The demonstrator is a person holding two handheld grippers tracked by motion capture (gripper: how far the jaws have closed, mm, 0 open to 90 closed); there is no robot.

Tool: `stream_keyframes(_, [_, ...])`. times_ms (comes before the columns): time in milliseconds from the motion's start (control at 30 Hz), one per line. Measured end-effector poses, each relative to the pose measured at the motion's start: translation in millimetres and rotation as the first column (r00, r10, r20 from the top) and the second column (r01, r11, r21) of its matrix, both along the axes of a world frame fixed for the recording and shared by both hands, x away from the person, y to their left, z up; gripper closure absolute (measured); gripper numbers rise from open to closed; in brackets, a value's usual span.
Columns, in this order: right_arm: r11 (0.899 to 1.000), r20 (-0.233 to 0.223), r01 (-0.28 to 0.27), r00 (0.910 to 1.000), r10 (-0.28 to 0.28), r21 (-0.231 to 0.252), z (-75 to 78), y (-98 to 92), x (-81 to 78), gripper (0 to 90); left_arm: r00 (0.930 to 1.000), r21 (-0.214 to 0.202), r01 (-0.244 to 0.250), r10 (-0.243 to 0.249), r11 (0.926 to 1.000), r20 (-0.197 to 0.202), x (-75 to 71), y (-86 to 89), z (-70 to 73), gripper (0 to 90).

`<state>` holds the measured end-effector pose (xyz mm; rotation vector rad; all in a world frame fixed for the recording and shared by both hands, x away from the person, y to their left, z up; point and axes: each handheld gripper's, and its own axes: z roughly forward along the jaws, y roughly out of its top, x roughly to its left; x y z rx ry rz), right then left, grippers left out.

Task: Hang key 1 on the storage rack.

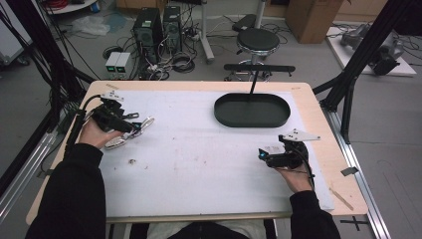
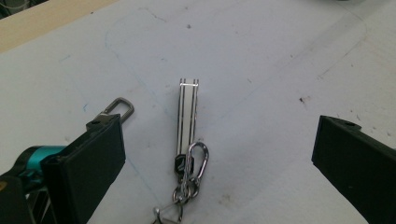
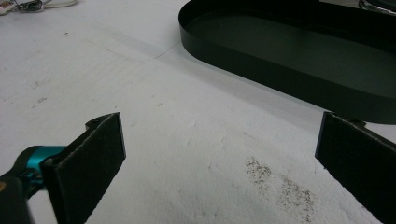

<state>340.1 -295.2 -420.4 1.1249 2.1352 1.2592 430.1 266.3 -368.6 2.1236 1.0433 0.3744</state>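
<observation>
A keychain lies on the white mat: a silver-and-white striped bar joined to a small carabiner and key rings. My left gripper is open, its jaws set wide on either side of the keychain and touching nothing. A second metal clip pokes out behind the left jaw. In the high view the left gripper is at the table's left, with the keychain at its tip. My right gripper rests open and empty at the right; in its own view the right gripper stands over bare mat.
A black oval tray sits at the back right of the mat, close ahead of the right gripper as the tray. A small crumb lies near the left forearm. Dark specks mark the mat. A stool and computers stand beyond the table.
</observation>
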Motion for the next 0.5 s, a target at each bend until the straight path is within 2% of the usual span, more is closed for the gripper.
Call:
stream_keyframes(133, [1.0,0.0,0.007,1.0,-0.007,0.005,0.0,-1.1,0.1,0.8,0.9999,-0.041,0.003,-0.003,0.9992,-0.013,12.7,-3.3,-2.9,3.1])
stream_keyframes(233, [1.0,-0.004,0.01,0.9999,-0.01,0.002,0.7,-1.8,-1.2,0.8,0.9996,-0.021,0.002,-0.003,0.9998,-0.03,22.7,-4.5,-5.7,5.3])
stream_keyframes(300, [1.0,0.001,0.013,0.9999,-0.013,0.001,1.4,-3.1,-2.3,0.8,0.9993,-0.027,0.0,-0.001,0.9996,-0.039,27.3,-5.5,-7.8,5.4])
stream_keyframes(500, [1.0,-0.001,0.029,0.9996,-0.029,0.008,1.3,-7.0,-2.6,0.8,0.9975,0.015,0.022,-0.021,0.9996,-0.067,40.5,-17.1,-17.9,7.9])
